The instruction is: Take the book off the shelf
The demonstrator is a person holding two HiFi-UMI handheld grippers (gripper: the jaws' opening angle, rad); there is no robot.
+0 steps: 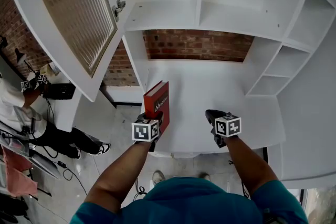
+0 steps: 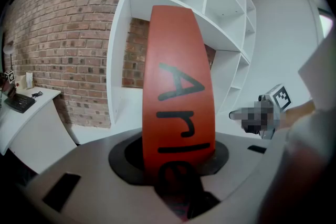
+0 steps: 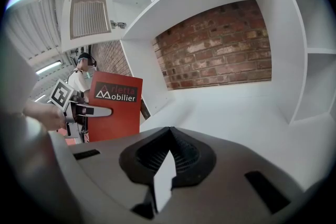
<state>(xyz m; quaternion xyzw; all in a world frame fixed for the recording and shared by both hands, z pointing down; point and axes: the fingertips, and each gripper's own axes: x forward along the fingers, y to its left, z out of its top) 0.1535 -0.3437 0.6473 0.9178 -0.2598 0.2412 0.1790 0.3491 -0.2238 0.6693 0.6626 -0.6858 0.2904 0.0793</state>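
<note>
A red book (image 1: pixel 157 101) stands upright at the left front edge of the white shelf surface (image 1: pixel 210 92), and my left gripper (image 1: pixel 156 118) is shut on its lower part. In the left gripper view its red spine (image 2: pixel 178 86) with black lettering rises straight out from between the jaws and fills the middle. The right gripper view shows the book's cover (image 3: pixel 113 107) at the left, with a jaw of the left gripper (image 3: pixel 84 111) across it. My right gripper (image 1: pixel 214 114) hovers over the shelf's front edge, right of the book, shut and holding nothing (image 3: pixel 168 152).
The white shelf unit has cubbies (image 1: pixel 273 68) at the right and above, and a brick back wall (image 1: pixel 197 44). A cabinet door with ribbed glass (image 1: pixel 73 8) hangs open at the upper left. A person (image 1: pixel 21 113) sits at a side desk far left.
</note>
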